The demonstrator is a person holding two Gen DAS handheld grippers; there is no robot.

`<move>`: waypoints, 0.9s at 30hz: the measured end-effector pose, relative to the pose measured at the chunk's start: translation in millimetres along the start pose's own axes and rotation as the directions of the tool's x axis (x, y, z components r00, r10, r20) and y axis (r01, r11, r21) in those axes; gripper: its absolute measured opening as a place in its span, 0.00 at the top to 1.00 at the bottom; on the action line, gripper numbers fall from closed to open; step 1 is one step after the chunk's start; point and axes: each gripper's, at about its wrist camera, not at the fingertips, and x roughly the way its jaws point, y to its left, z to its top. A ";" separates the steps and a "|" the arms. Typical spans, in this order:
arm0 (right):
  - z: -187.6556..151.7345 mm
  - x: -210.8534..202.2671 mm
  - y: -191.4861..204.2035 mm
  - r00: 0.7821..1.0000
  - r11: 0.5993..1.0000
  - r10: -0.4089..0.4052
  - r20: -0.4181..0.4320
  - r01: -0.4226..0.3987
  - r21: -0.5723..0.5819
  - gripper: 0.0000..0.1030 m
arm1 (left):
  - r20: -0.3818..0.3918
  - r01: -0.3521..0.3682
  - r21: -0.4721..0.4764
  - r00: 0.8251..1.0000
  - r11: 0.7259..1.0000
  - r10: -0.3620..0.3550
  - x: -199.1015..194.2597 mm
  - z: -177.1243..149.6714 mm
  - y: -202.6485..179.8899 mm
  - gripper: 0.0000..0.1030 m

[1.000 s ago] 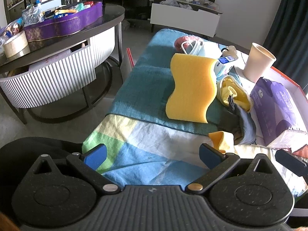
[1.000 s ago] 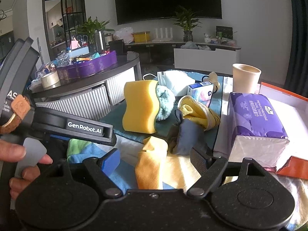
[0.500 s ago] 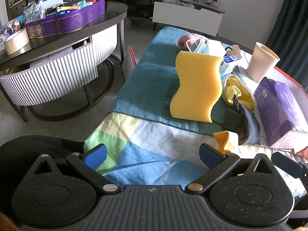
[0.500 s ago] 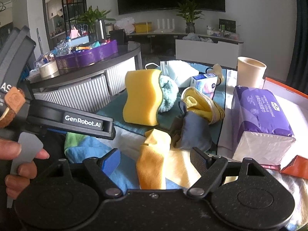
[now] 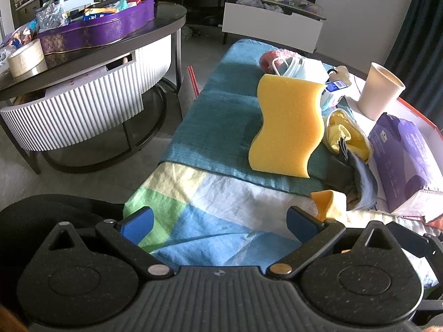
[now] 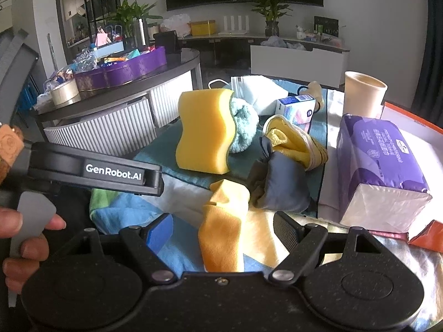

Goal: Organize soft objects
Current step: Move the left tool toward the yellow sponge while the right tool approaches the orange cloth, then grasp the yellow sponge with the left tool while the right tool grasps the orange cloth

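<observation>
The right claw (image 6: 223, 229) has crept forward over the last second, and the orange cloth (image 6: 221, 221) now lies between its wide-open fingers, just in front of the yellow sponge (image 6: 205, 132). The left claw (image 5: 220, 220) hangs open and empty, so a grasp looks imminent.

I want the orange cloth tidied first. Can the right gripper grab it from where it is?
Probably yes. The orange cloth lies between the open right gripper's fingers with nothing over it.
</observation>
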 end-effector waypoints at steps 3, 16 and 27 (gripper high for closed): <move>-0.3 2.5 1.3 1.000 1.000 0.003 -0.010 -0.003 -0.003 0.09 | -0.001 0.000 -0.001 1.000 1.000 0.000 -0.1 0.1 0.0 0.00; -1.0 6.0 1.1 1.000 1.000 0.012 -0.028 -0.011 0.002 0.09 | -0.001 0.000 -0.003 1.000 1.000 0.000 0.0 0.7 1.2 0.00; -1.7 16.3 0.2 0.998 1.000 0.026 -0.055 -0.026 -0.007 0.22 | 0.009 0.020 0.007 1.000 1.000 -0.020 4.4 7.9 -4.0 0.00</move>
